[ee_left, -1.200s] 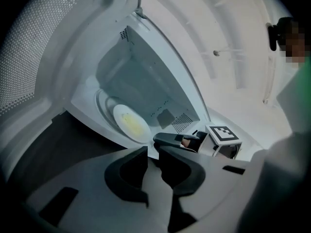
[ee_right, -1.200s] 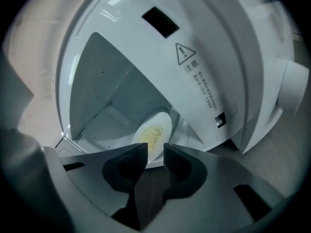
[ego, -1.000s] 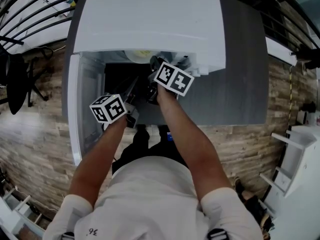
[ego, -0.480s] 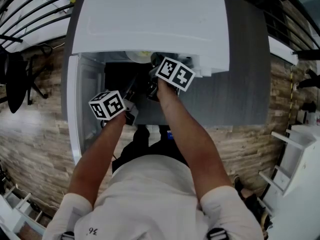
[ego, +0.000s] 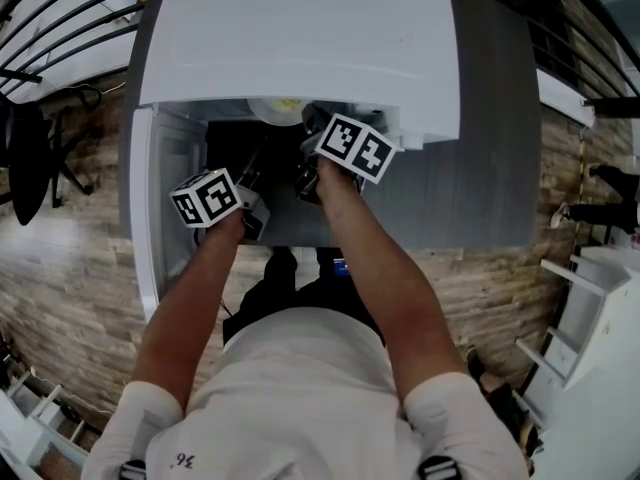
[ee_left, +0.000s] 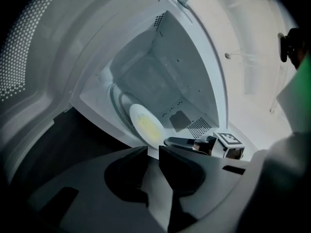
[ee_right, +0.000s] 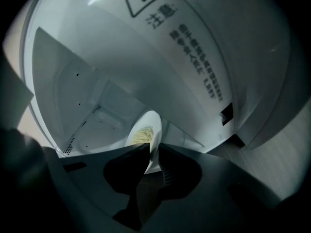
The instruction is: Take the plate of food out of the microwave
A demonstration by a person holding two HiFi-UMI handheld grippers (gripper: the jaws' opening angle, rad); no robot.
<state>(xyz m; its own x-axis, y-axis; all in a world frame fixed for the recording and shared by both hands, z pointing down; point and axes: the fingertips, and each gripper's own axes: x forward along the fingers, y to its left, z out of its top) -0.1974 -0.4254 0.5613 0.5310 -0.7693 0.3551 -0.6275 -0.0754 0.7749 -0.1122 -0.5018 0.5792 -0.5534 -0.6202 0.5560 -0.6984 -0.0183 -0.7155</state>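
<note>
1. The plate (ee_right: 148,130) of yellowish food (ee_right: 141,136) is seen inside the open microwave (ego: 300,38), which stands toward the left edge of the counter (ego: 485,168). The plate has not yet been brought out.
2. The jaws of the right gripper (ee_right: 152,153) have just been drawn closer, and the plate's near rim is pinched between them (only a thin strip of rim is taken).
3. The left gripper (ee_left: 152,152) is held at the opening, just short of the plate. A narrow gap is left between its jaws and nothing is held there.
4. With one small pinch on a smooth rim, the plate could be tipped or let slip once it is lifted, and the food spilled, unless the far side is supported.
5. The plate could also be knocked against the lip of the opening or the door (ego: 150,218) if it is drawn out low or skewed.
</note>
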